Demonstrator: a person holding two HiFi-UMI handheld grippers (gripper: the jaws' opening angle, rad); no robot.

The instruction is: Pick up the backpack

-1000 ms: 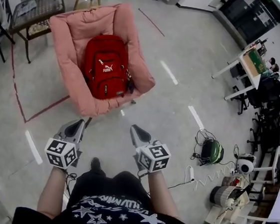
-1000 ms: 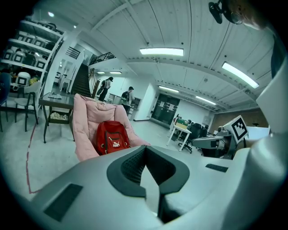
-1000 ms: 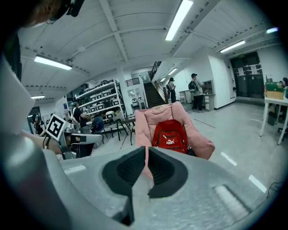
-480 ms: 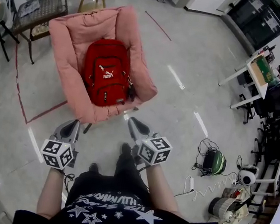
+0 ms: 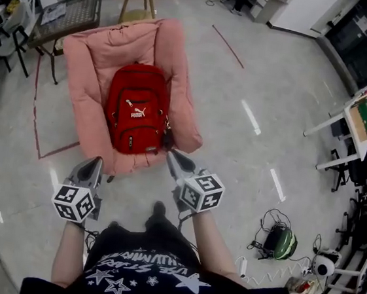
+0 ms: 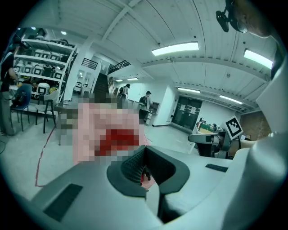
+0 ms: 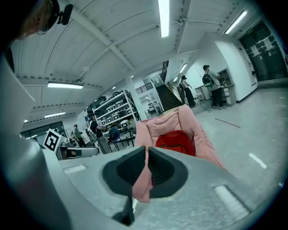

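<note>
Up and left of centre in the head view, the red backpack [image 5: 136,116] lies in the pink chair [image 5: 90,66], its long axis running top to bottom of the picture. Both tongs are clenched on nothing. The right gripper [image 5: 172,155] sits just beside the chair's lower right corner, nearer the bag than the left gripper [image 5: 94,164], which hangs below the front edge. Bare floor opens rightward; a wire table [image 5: 74,10] crowds the upper left.

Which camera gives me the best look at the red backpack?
The head view: the whole backpack shows from above, lying on the pink chair. The right gripper view shows only its upper part, small, inside the chair. The left gripper view has it blurred out.
</note>
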